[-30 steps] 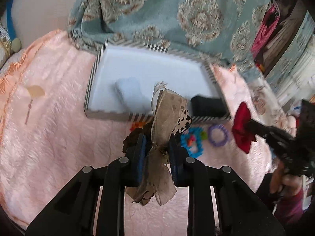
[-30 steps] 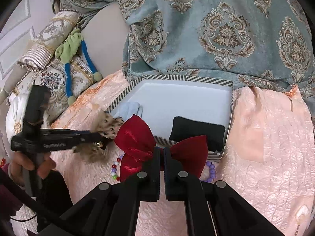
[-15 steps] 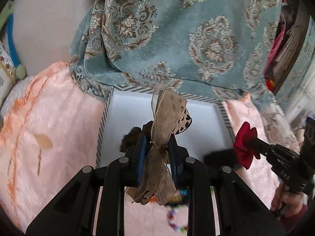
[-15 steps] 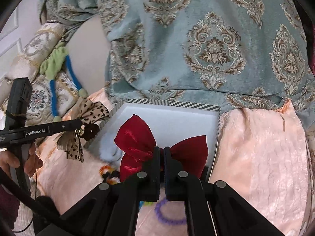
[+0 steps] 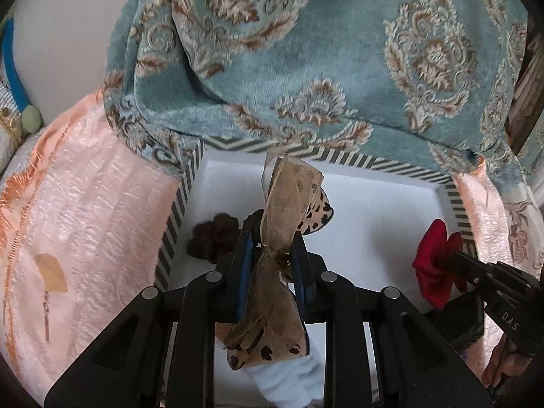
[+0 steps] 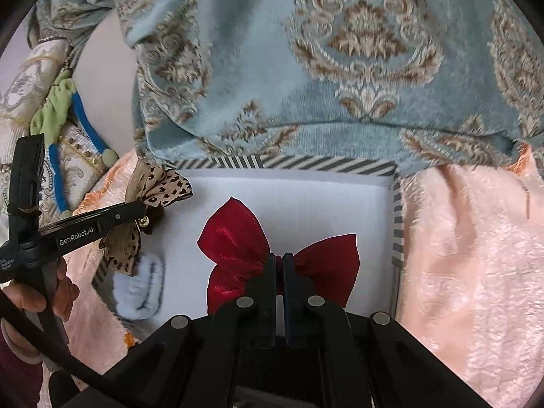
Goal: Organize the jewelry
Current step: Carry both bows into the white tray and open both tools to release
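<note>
Between the pads of the left gripper [image 5: 271,255] a leopard-print ribbon bow [image 5: 282,224] was found clamped at its knot, the loops standing up beyond the fingertips and the tails hanging back over the fingers. The right gripper [image 6: 278,265] was found clenched on the centre of a red satin bow [image 6: 238,241], one loop spread to each side of the fingers. A second before, both bows were held short of the striped-edged box [image 6: 396,224], with beaded bracelets and the box's near wall visible beneath them; at the moment inspected, both grippers had been carried forward and somewhat downward, so that each bow was held over the white floor of the box, the leopard-print one toward its left side and the red one toward its right. Neither bow was seen to rest on the floor. A pale blue fluffy item [image 6: 139,289] was noted at the near left corner of the box and a dark brown item [image 5: 214,238] near its left wall. A patterned teal blanket [image 6: 306,68] overhung the far wall, and pink bedding [image 6: 469,255] surrounded the box. It was judged that transport was nearly complete and that lowering and release remained outstanding.
</note>
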The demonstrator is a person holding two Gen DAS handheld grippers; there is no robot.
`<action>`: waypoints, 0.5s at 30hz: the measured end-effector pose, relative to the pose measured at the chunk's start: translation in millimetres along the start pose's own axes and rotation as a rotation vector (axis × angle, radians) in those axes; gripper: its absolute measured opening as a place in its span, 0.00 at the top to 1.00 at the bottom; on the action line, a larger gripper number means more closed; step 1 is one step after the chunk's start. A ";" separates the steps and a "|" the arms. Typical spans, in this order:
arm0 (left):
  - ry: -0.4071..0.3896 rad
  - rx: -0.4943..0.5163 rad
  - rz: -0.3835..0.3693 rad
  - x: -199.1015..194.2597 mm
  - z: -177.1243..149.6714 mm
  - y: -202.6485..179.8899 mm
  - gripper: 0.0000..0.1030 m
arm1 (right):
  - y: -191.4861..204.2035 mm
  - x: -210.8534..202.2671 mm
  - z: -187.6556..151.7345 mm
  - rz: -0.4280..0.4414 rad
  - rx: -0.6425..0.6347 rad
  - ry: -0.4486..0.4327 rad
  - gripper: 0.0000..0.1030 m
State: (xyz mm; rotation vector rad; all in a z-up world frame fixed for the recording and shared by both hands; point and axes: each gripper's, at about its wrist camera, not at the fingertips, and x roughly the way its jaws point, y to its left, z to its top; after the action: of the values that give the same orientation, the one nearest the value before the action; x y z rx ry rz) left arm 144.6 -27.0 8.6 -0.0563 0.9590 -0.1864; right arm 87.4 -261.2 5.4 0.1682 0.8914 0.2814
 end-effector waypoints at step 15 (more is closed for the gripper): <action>-0.030 -0.002 0.008 -18.7 -15.3 -1.0 0.39 | 0.4 -9.9 -12.9 -0.019 0.006 -0.024 0.57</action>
State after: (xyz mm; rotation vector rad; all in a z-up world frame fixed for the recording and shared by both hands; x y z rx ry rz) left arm 121.5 -24.1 15.1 -0.0569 0.9298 -0.1768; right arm 71.3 -263.5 4.8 0.1682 0.8698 0.2583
